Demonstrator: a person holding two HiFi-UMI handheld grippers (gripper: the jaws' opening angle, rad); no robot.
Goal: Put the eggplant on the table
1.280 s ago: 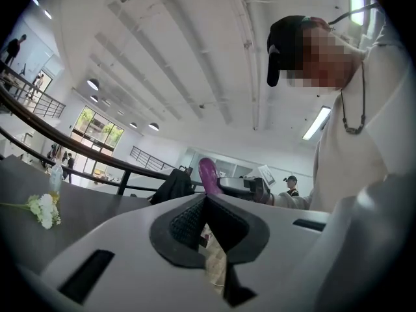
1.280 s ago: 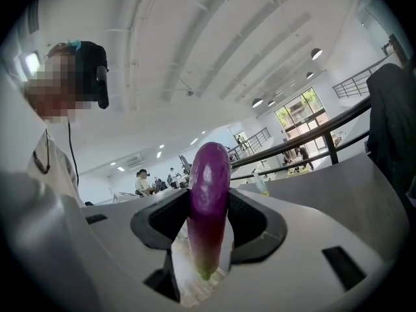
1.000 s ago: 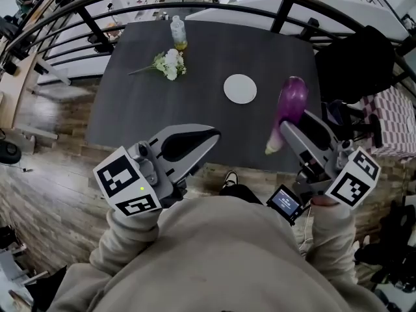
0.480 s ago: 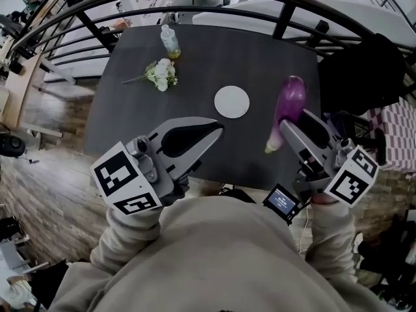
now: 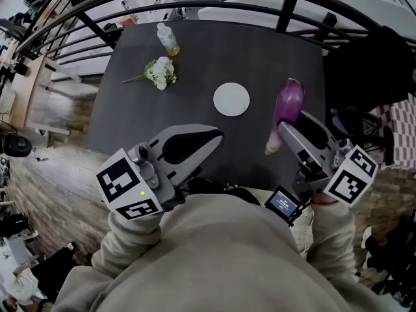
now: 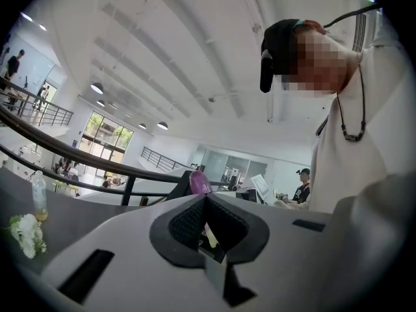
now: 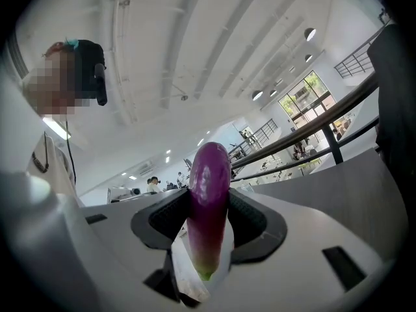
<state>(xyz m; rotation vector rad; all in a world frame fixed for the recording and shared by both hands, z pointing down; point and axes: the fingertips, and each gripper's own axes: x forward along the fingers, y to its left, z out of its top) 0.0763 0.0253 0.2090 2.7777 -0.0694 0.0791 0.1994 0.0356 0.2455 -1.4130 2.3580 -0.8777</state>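
Risked losing the eggplant [image 5: 290, 101] nose-first: gripped only along its stem-end half, with the heavy purple bulb sticking well past the pads, so could have pivoted or slid out on that glossy skin under any dip or jolt. Judged not yet down on the bench [image 5: 130, 116]; hung above its near right part, just right of the white plate [image 5: 231, 99] and well apart from the flowers [image 5: 160, 72] and the bottle [image 5: 167, 39] at the far left. Could have rolled once let go, being round and smooth, and gone toward the bench's right edge close by. Could also have bumped the plate if swung leftward. Called for a low, level set-down, lengthwise and clear of that edge, before any release.

Had the right hand-held gripper [image 7: 208, 216] spread fairly wide yet pressed on the eggplant from both sides, pads against its flanks, green stem end pointing back toward the camera. Had the left hand-held gripper [image 6: 204, 203] closed tip to tip, with nothing between the pads. Carried it beside the right one over the bench's near part, touching nothing.
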